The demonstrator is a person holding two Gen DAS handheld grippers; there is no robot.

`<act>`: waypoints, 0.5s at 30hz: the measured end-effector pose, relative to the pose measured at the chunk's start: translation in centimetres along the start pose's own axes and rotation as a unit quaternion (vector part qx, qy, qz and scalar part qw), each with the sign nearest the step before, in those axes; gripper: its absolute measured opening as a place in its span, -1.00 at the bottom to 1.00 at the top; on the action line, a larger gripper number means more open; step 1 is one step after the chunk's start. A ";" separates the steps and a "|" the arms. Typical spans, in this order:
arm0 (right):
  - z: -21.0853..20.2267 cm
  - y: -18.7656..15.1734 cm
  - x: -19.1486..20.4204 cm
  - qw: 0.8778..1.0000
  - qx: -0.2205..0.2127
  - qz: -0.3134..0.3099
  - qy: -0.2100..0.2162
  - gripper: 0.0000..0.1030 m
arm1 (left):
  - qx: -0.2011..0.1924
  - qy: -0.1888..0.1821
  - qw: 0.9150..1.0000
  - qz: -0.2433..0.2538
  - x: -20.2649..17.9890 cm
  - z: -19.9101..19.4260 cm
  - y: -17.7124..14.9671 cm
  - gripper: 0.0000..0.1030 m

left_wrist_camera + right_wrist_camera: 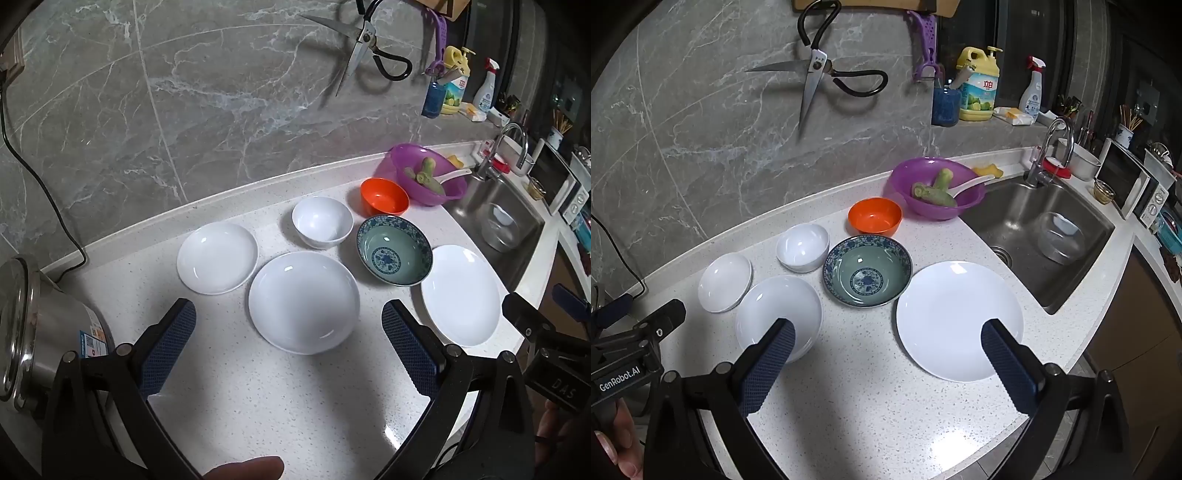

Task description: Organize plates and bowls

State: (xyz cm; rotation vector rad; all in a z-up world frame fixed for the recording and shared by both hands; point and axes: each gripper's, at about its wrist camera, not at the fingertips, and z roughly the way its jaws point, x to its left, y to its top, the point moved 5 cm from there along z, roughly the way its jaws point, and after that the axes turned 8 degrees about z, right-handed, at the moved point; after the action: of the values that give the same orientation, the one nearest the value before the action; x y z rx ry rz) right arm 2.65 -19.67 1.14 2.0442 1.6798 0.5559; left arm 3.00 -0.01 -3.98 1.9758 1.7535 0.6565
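On the white speckled counter (280,398) lie a small white plate (217,257), a middle white plate (303,301) and a large white plate (461,294). Behind them stand a white bowl (322,221), an orange bowl (385,197) and a blue-patterned green bowl (394,250). My left gripper (288,314) hovers open above the middle white plate, holding nothing. My right gripper (888,332) hangs open between the middle plate (775,314) and the large plate (958,319), empty too. The patterned bowl (867,270), white bowl (803,246), orange bowl (874,216) and small plate (724,282) show in the right wrist view.
A steel cooker (40,332) with a black cord stands at the left. A purple basin (936,188) holding green vegetable pieces and a spoon sits beside the sink (1041,236). Scissors (816,74) hang on the marble wall. Bottles line the ledge. The counter's edge curves close on the right.
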 end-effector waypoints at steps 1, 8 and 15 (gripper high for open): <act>0.0 0.0 0.0 1.000 0.000 0.000 0.000 1.00 | -0.001 0.001 1.000 0.001 0.0 0.0 0.0 0.98; 0.1 0.0 0.0 1.000 0.000 0.000 0.000 1.00 | -0.003 0.004 1.000 0.000 0.0 -0.1 0.0 0.98; 0.1 0.0 0.0 1.000 0.001 0.000 0.000 1.00 | -0.002 0.003 1.000 0.000 0.3 0.5 0.0 0.98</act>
State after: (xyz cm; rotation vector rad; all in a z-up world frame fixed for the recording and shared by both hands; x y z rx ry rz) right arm 2.74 -19.66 1.02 2.0444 1.6816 0.5559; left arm 3.35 0.30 -4.32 1.9723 1.7551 0.6656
